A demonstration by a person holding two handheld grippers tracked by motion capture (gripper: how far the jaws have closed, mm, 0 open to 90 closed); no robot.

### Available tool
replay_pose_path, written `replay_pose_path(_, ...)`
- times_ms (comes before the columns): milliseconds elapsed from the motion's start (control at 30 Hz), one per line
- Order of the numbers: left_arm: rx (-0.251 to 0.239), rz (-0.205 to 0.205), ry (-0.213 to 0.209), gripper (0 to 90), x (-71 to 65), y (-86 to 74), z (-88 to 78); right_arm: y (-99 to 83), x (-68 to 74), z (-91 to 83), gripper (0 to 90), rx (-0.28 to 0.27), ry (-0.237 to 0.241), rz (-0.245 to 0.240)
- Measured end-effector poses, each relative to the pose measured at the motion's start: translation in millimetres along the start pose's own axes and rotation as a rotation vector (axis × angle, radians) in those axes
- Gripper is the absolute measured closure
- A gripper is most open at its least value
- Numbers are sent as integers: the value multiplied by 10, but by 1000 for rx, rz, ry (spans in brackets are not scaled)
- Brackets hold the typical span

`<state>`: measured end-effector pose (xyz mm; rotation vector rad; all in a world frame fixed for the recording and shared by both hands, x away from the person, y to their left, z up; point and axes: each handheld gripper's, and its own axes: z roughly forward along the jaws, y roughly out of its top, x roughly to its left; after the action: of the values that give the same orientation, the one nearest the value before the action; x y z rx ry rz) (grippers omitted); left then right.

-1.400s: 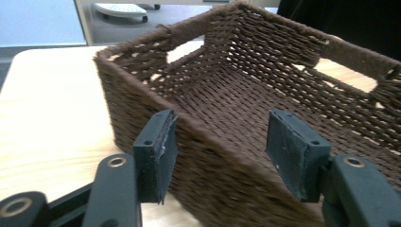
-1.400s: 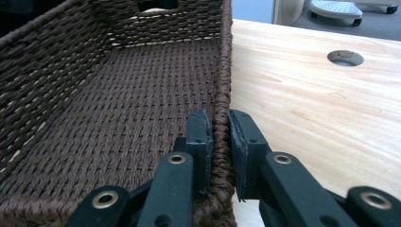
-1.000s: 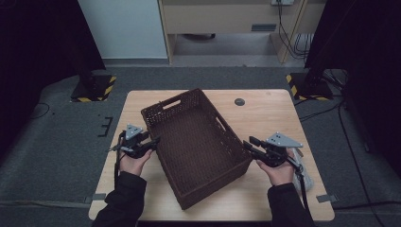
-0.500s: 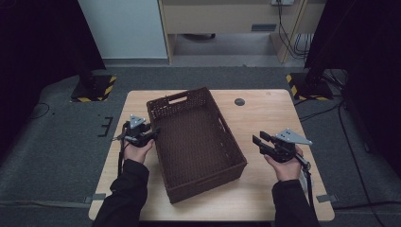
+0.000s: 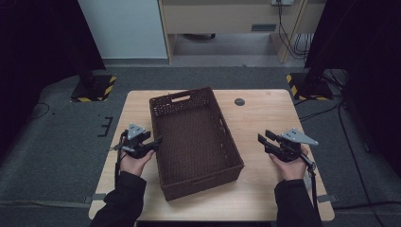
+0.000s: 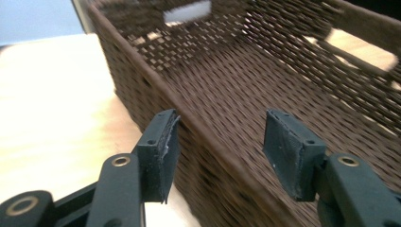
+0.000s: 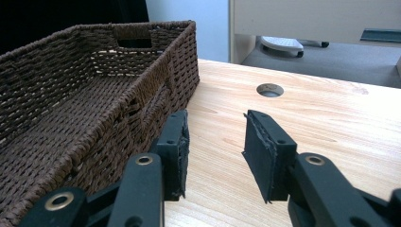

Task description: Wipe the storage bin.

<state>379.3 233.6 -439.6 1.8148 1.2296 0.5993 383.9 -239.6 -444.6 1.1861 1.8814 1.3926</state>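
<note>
Nearest the person's edge of the table (image 5: pixel 265 198), both hands hold their tools low over the wood. Left gripper (image 5: pixel 153 142): jaws spread, nothing between them; in the left gripper view its tips straddle the near long rim of the basket (image 6: pixel 265 80), one pad outside the wall, the other over the interior, contact not confirmed because of blur. Right gripper (image 5: pixel 262 139): jaws also spread and empty, near the basket's right wall but apart from it, bare wood between. In the right gripper view (image 7: pixel 213 146) the wall runs past the left jaw without touching it. Basket (image 5: pixel 196 142) sits mid-table, slightly skewed, long axis running away from the person, nothing visible inside. Judgement on handling: woven dark-brown wicker, likely light for its bulk, walls fairly stiff but with some give under a pinch; the rough weave should grip well against the pads, low slip risk. Not fragile, though strands could snag. Best holds: the thickened top rim on either long side, pinched with one jaw inside and one outside, or the cut-out handle slot (image 5: pixel 181 99) in the far short wall. A one-sided lift would probably tilt it; two opposite rim grips look safer. Farther off, a round grommet hole (image 5: pixel 239 101) sits in the tabletop. No brand, label or legible writing found on basket, table or tools.
</note>
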Motion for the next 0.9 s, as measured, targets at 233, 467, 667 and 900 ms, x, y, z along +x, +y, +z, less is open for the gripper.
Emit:
replay_pose_path(233,10,12,-1,528,-5,-54,33,46,2,13,599,-4,6,-9)
replay_pose_path(467,18,15,-4,600,161,68,191,119,2,53,589,-10,12,-11)
replay_pose_path(667,28,22,-19,661,276,188,361,199,54,156,575,-16,29,-15)
replay_pose_path(900,18,46,-51,688,329,258,487,289,66,325,544,-31,32,11)
